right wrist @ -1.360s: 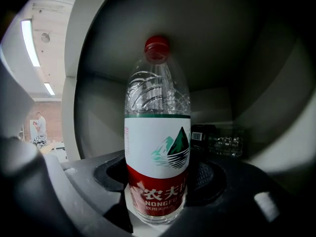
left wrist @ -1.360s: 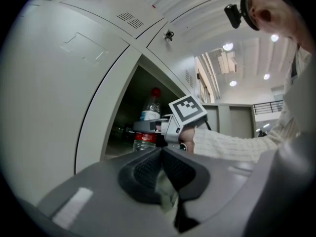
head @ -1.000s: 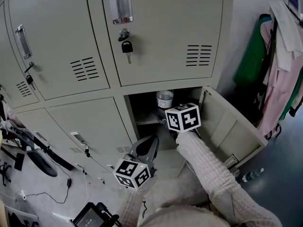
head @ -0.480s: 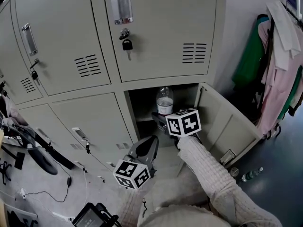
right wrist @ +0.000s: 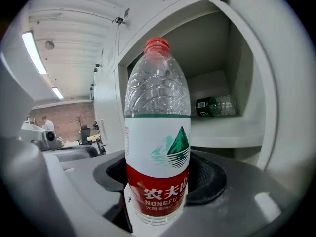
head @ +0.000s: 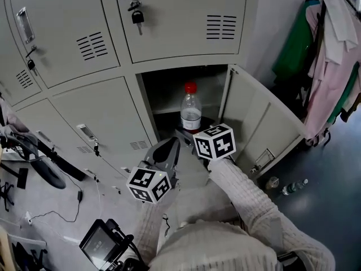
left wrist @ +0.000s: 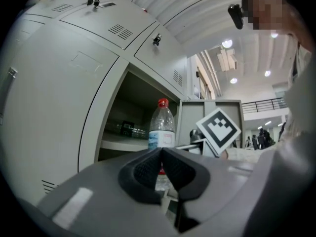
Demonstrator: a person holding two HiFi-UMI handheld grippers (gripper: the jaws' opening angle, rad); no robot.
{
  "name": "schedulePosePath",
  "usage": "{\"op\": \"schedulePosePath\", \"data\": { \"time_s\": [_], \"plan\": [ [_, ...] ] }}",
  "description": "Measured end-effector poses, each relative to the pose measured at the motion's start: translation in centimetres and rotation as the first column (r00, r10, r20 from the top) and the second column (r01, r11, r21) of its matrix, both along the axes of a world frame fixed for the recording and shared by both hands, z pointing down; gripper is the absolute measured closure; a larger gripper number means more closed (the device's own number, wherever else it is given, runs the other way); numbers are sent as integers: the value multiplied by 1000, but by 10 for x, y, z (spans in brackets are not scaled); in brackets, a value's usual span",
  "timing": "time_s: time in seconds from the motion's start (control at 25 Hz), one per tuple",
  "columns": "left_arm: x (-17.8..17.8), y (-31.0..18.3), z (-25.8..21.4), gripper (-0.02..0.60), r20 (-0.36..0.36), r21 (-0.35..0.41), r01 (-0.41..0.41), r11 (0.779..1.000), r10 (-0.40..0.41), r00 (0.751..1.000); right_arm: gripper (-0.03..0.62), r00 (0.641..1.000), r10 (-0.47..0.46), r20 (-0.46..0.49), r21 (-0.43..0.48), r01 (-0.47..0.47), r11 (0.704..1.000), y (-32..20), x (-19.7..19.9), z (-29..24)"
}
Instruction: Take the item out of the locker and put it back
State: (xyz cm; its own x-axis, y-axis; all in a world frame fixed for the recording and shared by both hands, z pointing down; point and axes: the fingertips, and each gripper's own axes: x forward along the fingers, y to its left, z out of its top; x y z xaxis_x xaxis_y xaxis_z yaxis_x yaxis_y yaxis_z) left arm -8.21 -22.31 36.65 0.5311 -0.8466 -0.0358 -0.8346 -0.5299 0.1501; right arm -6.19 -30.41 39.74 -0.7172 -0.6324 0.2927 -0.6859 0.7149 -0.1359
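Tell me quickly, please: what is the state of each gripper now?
Left gripper: closed, empty.
Right gripper: closed on the water bottle.

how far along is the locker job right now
Done: the locker door stands open. In hand: the right gripper holds the bottle upright at the mouth of the compartment, seemingly just outside; the left gripper is shut and empty. Left: set the bottle back inside and release it.
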Motion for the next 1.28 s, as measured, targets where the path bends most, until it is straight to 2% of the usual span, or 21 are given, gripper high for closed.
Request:
{"op": "schedulePosePath", "data": {
  "time_s": [0.24, 0.64, 1.08, 1.28],
  "plan": [
    [4, 8, 20, 572, 21, -28, -5, 1000, 6, 1000, 292, 999, -26, -23, 34, 27, 999, 33, 11, 21],
    [8, 17, 23, 573, 17, -23, -27, 999, 27, 999, 290, 999, -25, 28, 92, 23, 995, 69, 28, 21],
    [8, 23, 29, 572, 11, -34, -42, 999, 42, 999, 289, 995, 9, 101, 107, -20, 994, 83, 41, 14],
    [10, 25, 28, 572, 18, -28, -45, 999, 45, 999, 289, 995, 9, 103, 119, -21, 993, 84, 42, 10]
  ]
}}
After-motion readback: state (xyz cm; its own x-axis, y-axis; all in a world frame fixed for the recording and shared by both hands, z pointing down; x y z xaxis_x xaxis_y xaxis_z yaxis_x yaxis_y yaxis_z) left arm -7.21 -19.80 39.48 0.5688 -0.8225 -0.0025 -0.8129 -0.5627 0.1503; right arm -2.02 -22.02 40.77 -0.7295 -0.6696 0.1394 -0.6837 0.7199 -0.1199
